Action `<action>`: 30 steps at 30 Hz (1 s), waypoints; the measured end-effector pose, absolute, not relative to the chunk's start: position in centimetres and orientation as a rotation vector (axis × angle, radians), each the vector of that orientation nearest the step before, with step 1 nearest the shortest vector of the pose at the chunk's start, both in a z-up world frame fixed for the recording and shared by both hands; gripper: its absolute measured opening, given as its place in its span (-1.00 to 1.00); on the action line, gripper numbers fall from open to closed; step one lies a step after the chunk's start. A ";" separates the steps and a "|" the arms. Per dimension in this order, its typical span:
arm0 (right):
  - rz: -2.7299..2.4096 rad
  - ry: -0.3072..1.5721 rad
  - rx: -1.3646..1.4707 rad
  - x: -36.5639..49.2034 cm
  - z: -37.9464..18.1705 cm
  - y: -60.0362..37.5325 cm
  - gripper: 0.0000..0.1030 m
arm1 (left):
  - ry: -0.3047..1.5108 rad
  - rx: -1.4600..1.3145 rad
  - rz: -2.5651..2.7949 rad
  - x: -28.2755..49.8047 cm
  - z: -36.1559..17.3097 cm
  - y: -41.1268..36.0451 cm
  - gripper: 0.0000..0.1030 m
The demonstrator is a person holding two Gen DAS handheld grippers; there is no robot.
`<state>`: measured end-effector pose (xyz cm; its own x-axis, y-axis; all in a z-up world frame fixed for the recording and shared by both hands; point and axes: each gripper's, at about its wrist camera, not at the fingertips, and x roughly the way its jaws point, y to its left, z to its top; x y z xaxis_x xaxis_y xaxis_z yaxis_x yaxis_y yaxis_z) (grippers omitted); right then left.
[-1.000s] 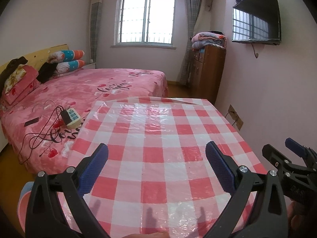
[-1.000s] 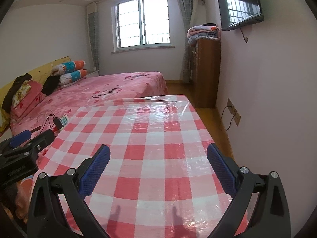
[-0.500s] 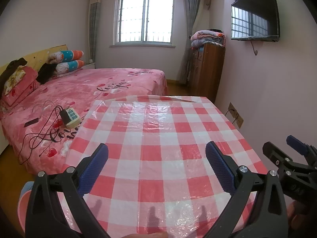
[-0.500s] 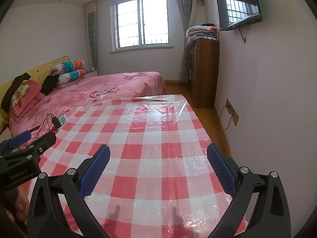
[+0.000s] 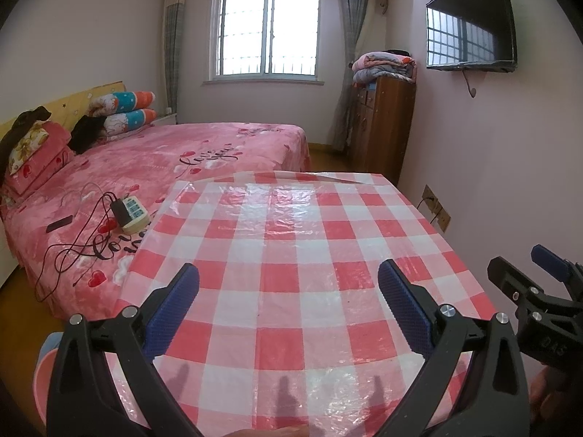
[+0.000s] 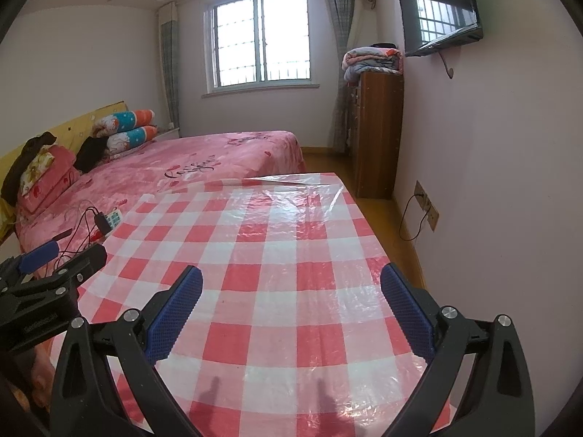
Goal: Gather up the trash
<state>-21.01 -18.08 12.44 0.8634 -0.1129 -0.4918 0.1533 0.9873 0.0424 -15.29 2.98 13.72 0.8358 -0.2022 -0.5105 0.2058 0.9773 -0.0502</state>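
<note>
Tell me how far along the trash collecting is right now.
Nothing collected shows. Both grippers, left and right, hover open and empty over the checkered tablecloth, which shows no trash. Whether any is left, or where, these views cannot tell.

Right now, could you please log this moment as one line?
left gripper: open, empty | right gripper: open, empty | checked tablecloth: no trash visible | both above near edge

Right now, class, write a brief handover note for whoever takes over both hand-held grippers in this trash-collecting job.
Left hand-held gripper: open, empty, above the red-and-white checked plastic tablecloth.
Right hand-held gripper: open, empty, over the same cloth, beside the left one.
Trash: none visible on the table in either view; no bin clearly seen.
Done: cannot tell; nothing is held.
Left: look for trash elsewhere, perhaps near the pink heart-print bed, which holds a white power strip with cables.
</note>
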 end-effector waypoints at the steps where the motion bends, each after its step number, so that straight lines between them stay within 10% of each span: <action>1: -0.139 0.513 0.081 -21.0 12.4 -18.1 0.88 | 0.541 0.008 -0.214 -15.2 13.6 3.1 0.92; 30: -0.109 0.683 0.111 -14.3 6.8 -18.3 0.88 | 0.690 -0.011 -0.172 -8.7 7.8 4.0 0.92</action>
<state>-14.26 -18.25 6.83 0.7703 -0.0641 -0.6344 0.1365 0.9884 0.0660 -8.75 3.97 7.84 0.7575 -0.1612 -0.6326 0.1539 0.9858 -0.0670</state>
